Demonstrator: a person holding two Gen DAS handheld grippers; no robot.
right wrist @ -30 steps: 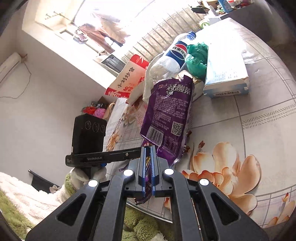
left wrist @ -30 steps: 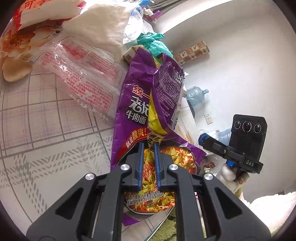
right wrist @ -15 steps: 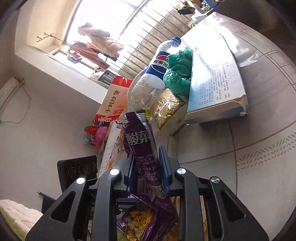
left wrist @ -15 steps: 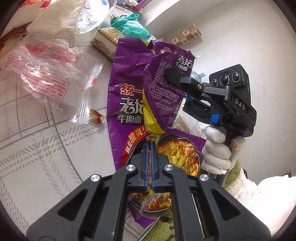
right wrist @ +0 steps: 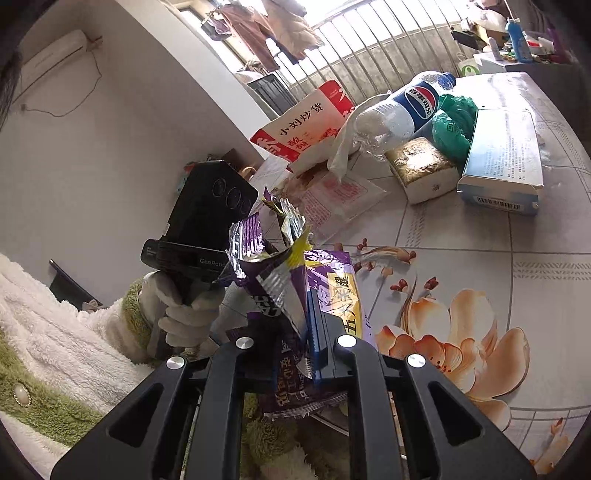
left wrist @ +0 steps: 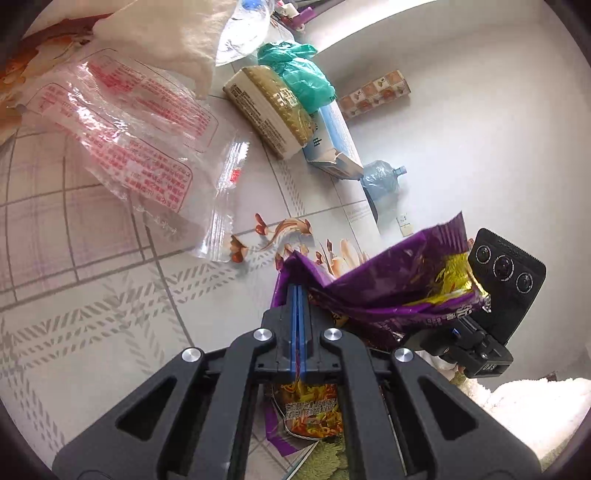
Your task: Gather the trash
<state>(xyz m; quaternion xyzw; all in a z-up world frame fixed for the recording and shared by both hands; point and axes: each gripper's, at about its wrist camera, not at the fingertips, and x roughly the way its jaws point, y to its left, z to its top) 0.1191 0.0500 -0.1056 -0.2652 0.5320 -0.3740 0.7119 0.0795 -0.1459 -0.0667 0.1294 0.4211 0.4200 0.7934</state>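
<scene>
Slippage is the main risk. Left tool [left wrist: 298, 295] is clenched on one edge of the purple noodle wrapper [left wrist: 388, 291], which is held up over the near edge of the bench [left wrist: 92, 295]; the right tool [right wrist: 295, 314] grips its crumpled far end. The foil is slick and torn, so pulling the tools apart could rip it or tug it free onto the clear plastic bag [left wrist: 140, 147] and tissue pack [left wrist: 273, 110].

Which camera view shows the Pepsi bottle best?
The right wrist view: the Pepsi bottle lies there on its side on the table, label and blue cap visible. The left wrist view shows only a clear part of it at the top edge, without the label.
</scene>
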